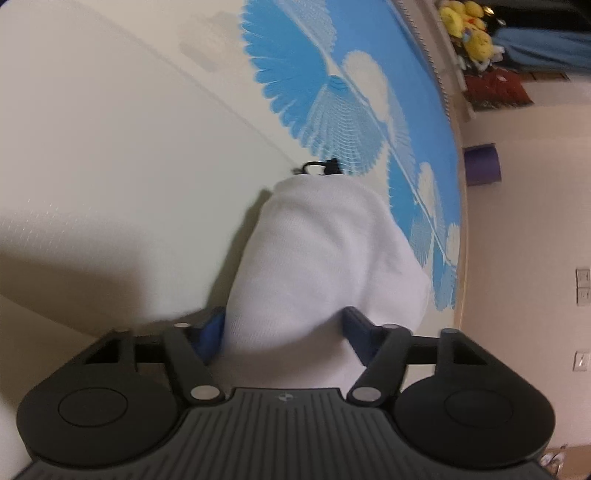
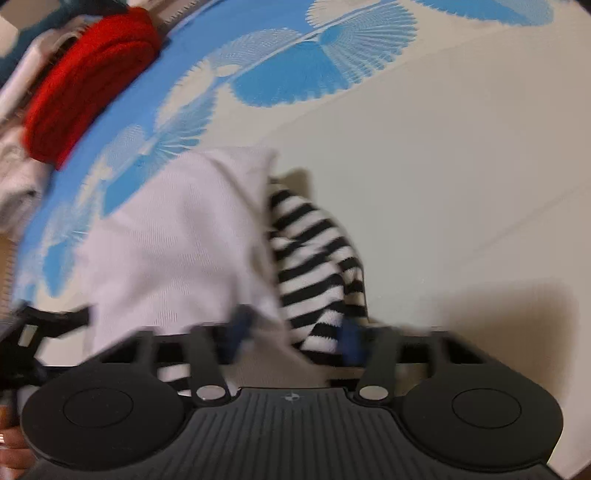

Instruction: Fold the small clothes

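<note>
A white knitted garment (image 1: 317, 251) lies bunched on the bed and reaches back into my left gripper (image 1: 284, 330). It fills the gap between the blue fingers (image 1: 212, 332) and touches both. In the right wrist view the same white garment (image 2: 173, 240) lies beside a black-and-white striped garment (image 2: 310, 266). The ends of both pass between the fingers of my right gripper (image 2: 295, 334), whose blue pads (image 2: 351, 339) lie against the cloth. That view is blurred.
The bed has a cream sheet (image 1: 110, 147) and a blue fan-patterned spread (image 1: 369, 92). A red knit (image 2: 85, 74) and pale cloth (image 2: 14, 177) lie at the far left. Yellow plush toys (image 1: 469, 29) and a purple object (image 1: 482, 164) stand beyond the bed edge. A small black item (image 1: 321, 168) lies behind the white garment.
</note>
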`<state>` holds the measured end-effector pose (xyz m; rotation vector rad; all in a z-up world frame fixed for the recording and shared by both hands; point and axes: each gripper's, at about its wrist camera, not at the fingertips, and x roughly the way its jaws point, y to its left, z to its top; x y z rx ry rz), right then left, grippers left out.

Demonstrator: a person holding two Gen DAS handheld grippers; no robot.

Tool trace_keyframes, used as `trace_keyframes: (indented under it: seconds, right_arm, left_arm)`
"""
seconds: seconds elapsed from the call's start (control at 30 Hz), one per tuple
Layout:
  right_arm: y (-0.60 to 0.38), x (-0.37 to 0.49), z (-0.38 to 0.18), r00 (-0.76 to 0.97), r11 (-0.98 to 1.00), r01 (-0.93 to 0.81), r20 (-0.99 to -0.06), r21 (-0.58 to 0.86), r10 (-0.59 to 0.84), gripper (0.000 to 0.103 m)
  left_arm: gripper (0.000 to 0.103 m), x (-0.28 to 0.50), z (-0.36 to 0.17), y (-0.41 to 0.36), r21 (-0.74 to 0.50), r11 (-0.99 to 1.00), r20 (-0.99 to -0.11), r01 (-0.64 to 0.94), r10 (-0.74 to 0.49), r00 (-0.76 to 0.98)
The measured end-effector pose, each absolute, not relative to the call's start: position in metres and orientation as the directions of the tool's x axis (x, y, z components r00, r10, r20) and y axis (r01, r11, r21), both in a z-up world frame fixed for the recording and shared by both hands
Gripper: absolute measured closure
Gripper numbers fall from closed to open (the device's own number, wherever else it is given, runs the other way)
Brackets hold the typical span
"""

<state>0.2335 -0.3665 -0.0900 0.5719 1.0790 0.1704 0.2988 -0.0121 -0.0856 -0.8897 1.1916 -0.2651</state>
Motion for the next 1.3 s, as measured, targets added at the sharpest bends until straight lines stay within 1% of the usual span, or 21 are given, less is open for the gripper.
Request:
trace_keyframes:
  seconds: [0.03, 0.07, 0.1, 0.2, 0.37, 0.47, 0.57, 0.63, 0.67, 0.7, 0.8, 0.87, 0.97, 1.0, 1.03, 1.07, 1.1, 1.13, 1.2, 1.23, 1.3]
  right_arm:
    - [-0.365, 0.231, -0.088, 0.486, 0.841, 0.129, -0.772, 0.526, 0.409, 0.089]
    - [-0.362, 0.23, -0.084, 0.497, 0.851, 0.113, -0.771, 0.513, 0.399, 0.091]
    - [-0.359, 0.228, -0.08, 0.506, 0.86, 0.096, -0.769, 0.501, 0.391, 0.093]
    - [-0.359, 0.222, -0.068, 0.545, 0.84, 0.112, -0.74, 0.531, 0.395, 0.094]
    - [-0.345, 0.216, -0.029, 0.657, 0.789, 0.041, -0.612, 0.613, 0.441, 0.095]
    - [-0.321, 0.223, -0.016, 0.685, 0.75, -0.012, -0.541, 0.661, 0.488, 0.095]
    - [-0.284, 0.237, -0.012, 0.689, 0.733, -0.057, -0.504, 0.678, 0.52, 0.095]
    - [-0.258, 0.248, -0.016, 0.684, 0.744, -0.071, -0.51, 0.665, 0.521, 0.095]
    - [-0.247, 0.255, -0.02, 0.677, 0.762, -0.064, -0.532, 0.645, 0.508, 0.095]
    - [-0.237, 0.261, -0.026, 0.664, 0.786, -0.046, -0.569, 0.617, 0.485, 0.095]
    - [-0.223, 0.279, -0.049, 0.615, 0.845, 0.045, -0.681, 0.533, 0.397, 0.095]
    - [-0.22, 0.287, -0.056, 0.606, 0.859, 0.074, -0.707, 0.507, 0.365, 0.095]
    - [-0.221, 0.286, -0.055, 0.6, 0.845, 0.078, -0.702, 0.529, 0.384, 0.091]
    - [-0.223, 0.284, -0.053, 0.606, 0.847, 0.085, -0.702, 0.525, 0.374, 0.084]
    - [-0.226, 0.279, -0.052, 0.62, 0.854, 0.101, -0.704, 0.51, 0.347, 0.081]
    - [-0.229, 0.275, -0.048, 0.634, 0.86, 0.112, -0.702, 0.499, 0.325, 0.081]
    - [-0.233, 0.27, -0.044, 0.645, 0.857, 0.105, -0.69, 0.505, 0.328, 0.078]
    - [-0.236, 0.265, -0.039, 0.653, 0.842, 0.077, -0.665, 0.534, 0.362, 0.073]
    - [-0.238, 0.26, -0.034, 0.636, 0.819, -0.001, -0.632, 0.573, 0.443, 0.067]
    - [-0.235, 0.257, -0.034, 0.602, 0.816, -0.058, -0.632, 0.575, 0.488, 0.063]
    - [-0.228, 0.253, -0.039, 0.529, 0.835, -0.124, -0.676, 0.536, 0.513, 0.062]
  left_arm:
    - [0.048, 0.298, -0.081, -0.014, -0.709, 0.661, -0.697, -0.245, -0.604, 0.387]
    - [0.056, 0.297, -0.077, -0.013, -0.713, 0.659, -0.693, -0.24, -0.608, 0.388]
    - [0.061, 0.296, -0.072, -0.012, -0.724, 0.649, -0.681, -0.234, -0.618, 0.393]
    - [0.064, 0.294, -0.042, -0.007, -0.757, 0.635, -0.628, -0.153, -0.644, 0.437]
    - [0.064, 0.293, 0.019, 0.031, -0.744, 0.668, -0.556, -0.001, -0.619, 0.555]
    - [0.062, 0.298, 0.027, 0.073, -0.718, 0.696, -0.559, -0.013, -0.565, 0.607]
    - [0.055, 0.307, 0.02, 0.113, -0.672, 0.735, -0.606, -0.092, -0.474, 0.638]
    - [0.049, 0.314, 0.008, 0.136, -0.613, 0.773, -0.644, -0.16, -0.372, 0.668]
    - [0.041, 0.316, 0.002, 0.144, -0.583, 0.787, -0.673, -0.201, -0.33, 0.662]
    - [0.039, 0.316, -0.004, 0.152, -0.563, 0.79, -0.707, -0.243, -0.308, 0.637]
    - [0.039, 0.31, -0.014, 0.16, -0.539, 0.807, -0.764, -0.241, -0.347, 0.544]
    - [0.039, 0.305, -0.01, 0.156, -0.515, 0.837, -0.766, -0.182, -0.356, 0.535]
    - [0.039, 0.302, -0.022, 0.146, -0.506, 0.859, -0.786, -0.079, -0.421, 0.453]
    - [0.039, 0.303, -0.03, 0.137, -0.482, 0.875, -0.808, -0.047, -0.423, 0.41]
    - [0.037, 0.302, -0.038, 0.132, -0.435, 0.9, -0.838, -0.023, -0.396, 0.375]
    - [0.029, 0.301, -0.045, 0.128, -0.377, 0.926, -0.869, -0.009, -0.35, 0.351]
    - [0.026, 0.299, -0.047, 0.124, -0.319, 0.948, -0.889, 0.003, -0.3, 0.346]
    - [0.027, 0.297, -0.045, 0.123, -0.296, 0.955, -0.891, 0.018, -0.283, 0.356]
    - [0.034, 0.294, -0.033, 0.122, -0.309, 0.95, -0.875, 0.045, -0.302, 0.377]
    - [0.034, 0.29, -0.026, 0.121, -0.334, 0.94, -0.857, 0.07, -0.334, 0.393]
    - [0.034, 0.284, -0.026, 0.114, -0.345, 0.927, -0.849, 0.144, -0.374, 0.372]
